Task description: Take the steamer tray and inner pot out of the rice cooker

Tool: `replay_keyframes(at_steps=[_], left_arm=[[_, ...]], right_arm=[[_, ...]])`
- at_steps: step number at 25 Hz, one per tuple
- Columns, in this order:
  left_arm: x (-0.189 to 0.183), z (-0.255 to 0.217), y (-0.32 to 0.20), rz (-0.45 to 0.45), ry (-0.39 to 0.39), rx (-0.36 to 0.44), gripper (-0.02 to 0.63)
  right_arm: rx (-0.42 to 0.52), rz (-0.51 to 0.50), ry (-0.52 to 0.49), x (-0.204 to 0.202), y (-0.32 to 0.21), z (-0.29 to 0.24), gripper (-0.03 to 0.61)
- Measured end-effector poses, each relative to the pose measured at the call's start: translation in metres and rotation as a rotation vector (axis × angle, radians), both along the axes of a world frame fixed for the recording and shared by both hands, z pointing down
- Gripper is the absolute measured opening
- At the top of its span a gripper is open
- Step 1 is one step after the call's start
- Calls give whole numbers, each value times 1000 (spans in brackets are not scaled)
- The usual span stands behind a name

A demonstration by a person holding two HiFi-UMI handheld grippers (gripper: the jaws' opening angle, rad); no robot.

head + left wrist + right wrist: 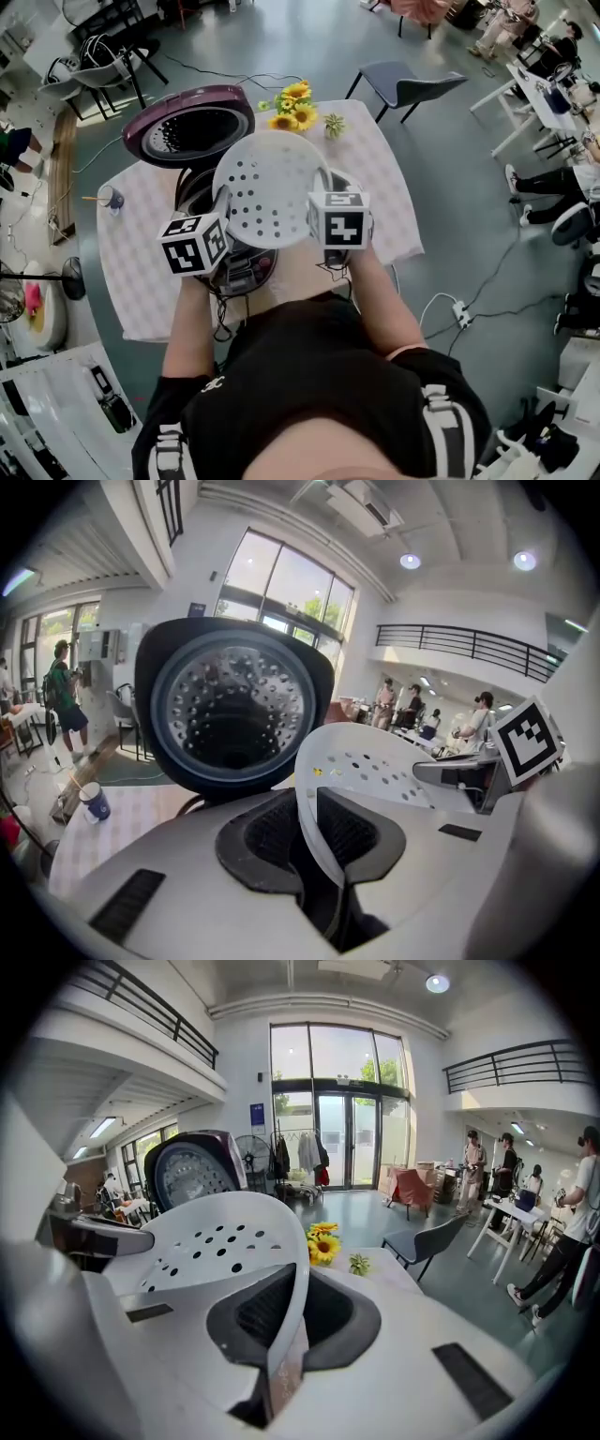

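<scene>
Biggest first: table (384, 178) under a checked cloth, carrying a rice cooker (246, 267) with its lid (187, 127) thrown wide open. Up over the cooker's mouth, apparently lifted free: white perforated steamer tray (267, 202), pinched from both sides. Left gripper (309, 832) clamped on one edge of the rim, right gripper (286, 1321) clenched on the opposite edge, with the thin plastic wall sandwiched between the pads in both gripper views. Looks light, a bit bendy and probably slick, so best held right at the rim, two opposite spots, kept level. Can't make out the inner pot underneath.
</scene>
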State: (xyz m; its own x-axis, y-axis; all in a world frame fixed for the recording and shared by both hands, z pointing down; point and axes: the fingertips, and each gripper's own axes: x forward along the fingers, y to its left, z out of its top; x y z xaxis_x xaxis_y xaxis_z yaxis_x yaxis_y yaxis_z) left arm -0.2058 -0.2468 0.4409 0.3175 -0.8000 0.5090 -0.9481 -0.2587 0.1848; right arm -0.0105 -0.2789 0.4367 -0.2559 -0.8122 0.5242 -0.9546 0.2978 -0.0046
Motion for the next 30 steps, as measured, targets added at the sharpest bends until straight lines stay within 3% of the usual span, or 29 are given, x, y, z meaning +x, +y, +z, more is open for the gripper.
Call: replay_keyframes(at_steps=[9, 17, 25, 30], left_arm=[[86, 9, -29, 51, -32, -15, 64], [153, 41, -63, 53, -30, -78, 61], [205, 97, -102, 21, 26, -160, 55], [214, 134, -116, -20, 35, -209, 52]], right_arm=[[12, 51, -13, 87, -21, 9, 11], [-42, 75, -15, 155, -51, 43, 11], [-111, 70, -2, 207, -95, 99, 11], [-171, 63, -3, 217, -112, 141, 12]])
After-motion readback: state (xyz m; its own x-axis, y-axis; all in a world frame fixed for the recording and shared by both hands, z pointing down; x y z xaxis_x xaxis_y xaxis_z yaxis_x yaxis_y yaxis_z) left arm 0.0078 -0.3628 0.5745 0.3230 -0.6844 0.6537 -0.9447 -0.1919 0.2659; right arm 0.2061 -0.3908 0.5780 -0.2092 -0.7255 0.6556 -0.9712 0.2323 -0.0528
